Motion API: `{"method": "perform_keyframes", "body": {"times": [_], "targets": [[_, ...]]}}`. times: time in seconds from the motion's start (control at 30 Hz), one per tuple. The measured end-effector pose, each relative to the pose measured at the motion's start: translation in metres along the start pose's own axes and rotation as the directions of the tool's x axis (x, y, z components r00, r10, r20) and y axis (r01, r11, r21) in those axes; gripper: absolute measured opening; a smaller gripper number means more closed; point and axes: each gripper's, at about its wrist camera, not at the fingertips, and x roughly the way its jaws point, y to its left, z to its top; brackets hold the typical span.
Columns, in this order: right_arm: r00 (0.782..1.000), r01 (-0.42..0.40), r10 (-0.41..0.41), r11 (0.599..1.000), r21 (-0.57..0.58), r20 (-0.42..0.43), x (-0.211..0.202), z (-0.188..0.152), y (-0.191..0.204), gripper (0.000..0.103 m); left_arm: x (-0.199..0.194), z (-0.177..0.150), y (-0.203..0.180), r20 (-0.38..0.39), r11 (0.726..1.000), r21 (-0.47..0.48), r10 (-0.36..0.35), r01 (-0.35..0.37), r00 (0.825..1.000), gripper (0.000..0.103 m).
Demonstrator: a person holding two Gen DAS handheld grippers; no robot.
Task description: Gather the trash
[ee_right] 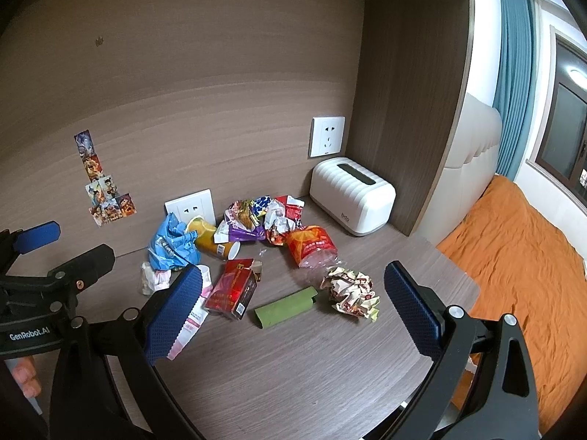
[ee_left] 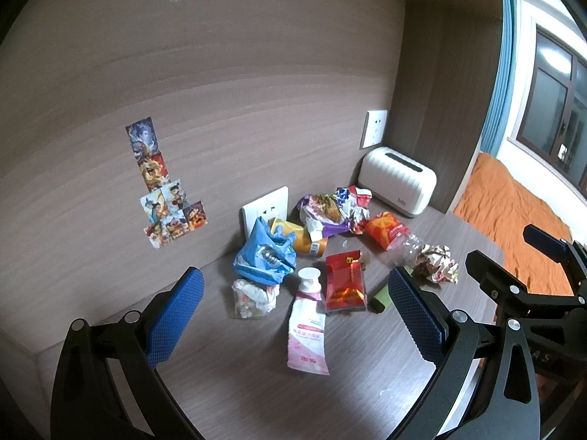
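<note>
- While trash is still lying scattered: hovering over the desk (ee_right: 293,366), left tool (ee_left: 293,315) and right tool (ee_right: 293,315) both gaping wide, gripping nothing.
- Awaiting pickup: pink tube (ee_left: 307,326), red box (ee_right: 232,289), crumpled paper (ee_right: 351,291).
- Judging collection barely begun.

desk (ee_right: 293,366): carries all the trash
tube (ee_left: 307,326): front, left of box (ee_left: 345,282)
roll (ee_right: 284,308): right of box, crumpled paper (ee_right: 352,293) to its right
bag (ee_left: 266,256): behind tube, cup (ee_right: 214,240) to its right
wrappers (ee_right: 262,216): rear, before wall
dispenser (ee_right: 352,196): rear right corner
</note>
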Motion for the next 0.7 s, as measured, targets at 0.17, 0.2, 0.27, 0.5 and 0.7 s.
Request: {"method": "perform_keyframes", "body": {"times": [0.17,0.2,0.27,0.5,0.7], "targets": [[1.0,-0.004,0.004,1.0,-0.005,-0.015,0.01,0.0,0.005,0.099,0.009,-0.005,0.006,-0.012,1.0,0.002,0.0,0.0,1.0,0.098],[1.0,-0.007,0.007,1.0,-0.004,-0.019,0.013,0.0,0.006,0.099,0.01,-0.005,0.007,-0.014,1.0,0.0,0.0,0.0,1.0,0.098],[1.0,-0.011,0.01,1.0,-0.004,-0.026,0.018,0.0,0.008,0.099,0.016,-0.005,0.011,-0.019,1.0,-0.002,-0.001,0.001,1.0,0.098],[0.998,-0.013,0.012,1.0,-0.008,-0.055,0.046,0.001,0.02,0.099,0.043,-0.005,0.025,-0.039,1.0,-0.001,-0.002,0.002,0.999,0.098],[0.995,-0.023,0.021,1.0,-0.012,-0.098,0.088,-0.005,0.029,0.099,0.083,-0.006,0.035,-0.043,0.998,0.056,0.023,-0.021,0.999,0.098]]}}
